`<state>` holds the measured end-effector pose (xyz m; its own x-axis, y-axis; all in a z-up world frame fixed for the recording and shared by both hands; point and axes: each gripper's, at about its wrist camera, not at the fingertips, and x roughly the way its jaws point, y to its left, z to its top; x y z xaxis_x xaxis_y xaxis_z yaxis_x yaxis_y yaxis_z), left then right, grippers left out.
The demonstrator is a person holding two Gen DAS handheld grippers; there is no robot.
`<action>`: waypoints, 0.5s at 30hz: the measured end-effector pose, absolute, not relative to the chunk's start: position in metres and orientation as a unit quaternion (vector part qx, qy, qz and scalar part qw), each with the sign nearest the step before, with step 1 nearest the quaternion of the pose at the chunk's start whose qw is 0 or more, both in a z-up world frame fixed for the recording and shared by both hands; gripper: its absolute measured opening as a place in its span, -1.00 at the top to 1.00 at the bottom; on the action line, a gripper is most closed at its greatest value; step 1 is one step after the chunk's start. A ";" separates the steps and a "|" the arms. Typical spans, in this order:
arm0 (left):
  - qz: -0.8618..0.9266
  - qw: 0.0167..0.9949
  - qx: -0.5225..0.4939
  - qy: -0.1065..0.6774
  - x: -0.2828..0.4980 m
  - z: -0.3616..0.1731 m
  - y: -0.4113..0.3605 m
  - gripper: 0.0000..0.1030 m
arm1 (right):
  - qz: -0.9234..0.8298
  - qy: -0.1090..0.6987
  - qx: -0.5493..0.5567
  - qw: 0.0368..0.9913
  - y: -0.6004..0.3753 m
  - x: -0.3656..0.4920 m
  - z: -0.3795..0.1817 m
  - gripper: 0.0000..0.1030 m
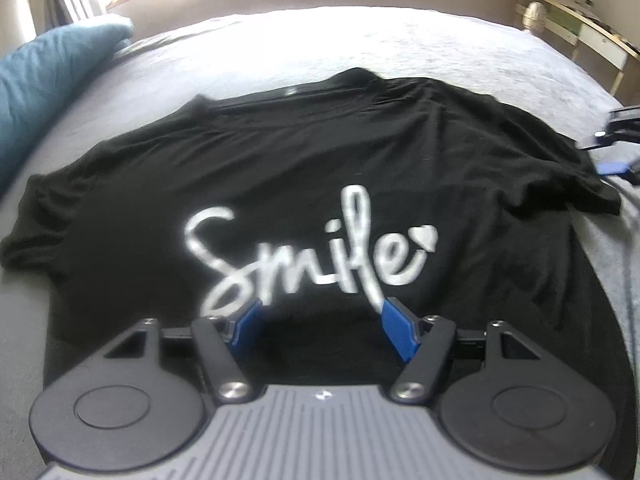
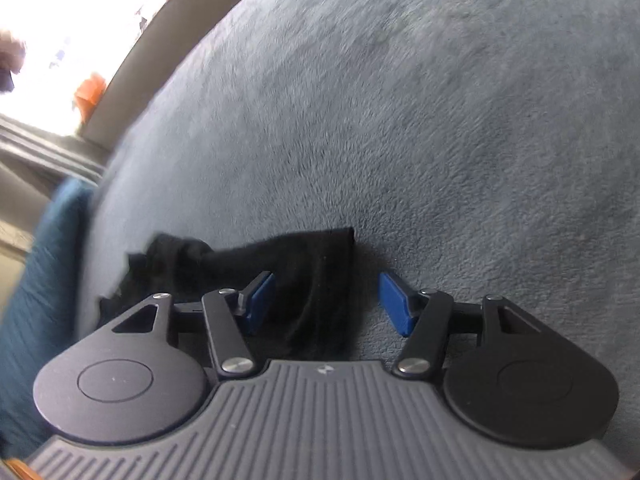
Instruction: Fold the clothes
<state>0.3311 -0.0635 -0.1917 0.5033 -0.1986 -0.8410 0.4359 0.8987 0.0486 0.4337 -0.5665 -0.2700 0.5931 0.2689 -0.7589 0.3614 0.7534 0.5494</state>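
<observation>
Grippers hover parted, gripping nothing: left gripper (image 1: 320, 316) above the black shirt (image 1: 280, 168) spread flat on the grey bed (image 1: 360, 48); right gripper (image 2: 326, 300) over a sleeve (image 2: 320, 264) at the shirt's edge. Pillow (image 1: 44, 92) beyond.

Each gripper, left (image 1: 320, 322) and right (image 2: 326, 300), has black linkage arms with silver screws, blue finger pads (image 1: 396, 332), round black discs and a ribbed grey housing (image 2: 320, 420).

A matt black cloth T-shirt (image 1: 320, 168) is seen on a fuzzy grey blanket (image 2: 400, 120); matt blue pads (image 1: 398, 330) are shown.
</observation>
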 end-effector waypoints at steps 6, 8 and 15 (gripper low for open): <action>-0.212 0.852 0.124 0.463 0.317 -0.195 -0.081 -0.30 | -0.016 0.441 0.327 0.836 -0.561 0.430 -0.262 0.96; -0.214 0.851 0.112 0.466 0.316 -0.197 -0.080 -0.30 | -0.006 0.419 0.333 0.844 -0.555 0.428 -0.247 0.96; -0.200 0.857 0.081 0.469 0.321 -0.198 -0.053 -0.30 | 0.113 0.388 0.325 0.855 -0.478 0.442 -0.177 0.96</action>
<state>0.3212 -0.0527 -0.1983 0.4807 -0.2661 -0.8355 0.4187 0.9069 -0.0479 0.4416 -0.4776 -0.1773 0.6740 0.4453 -0.5894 0.0581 0.7634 0.6433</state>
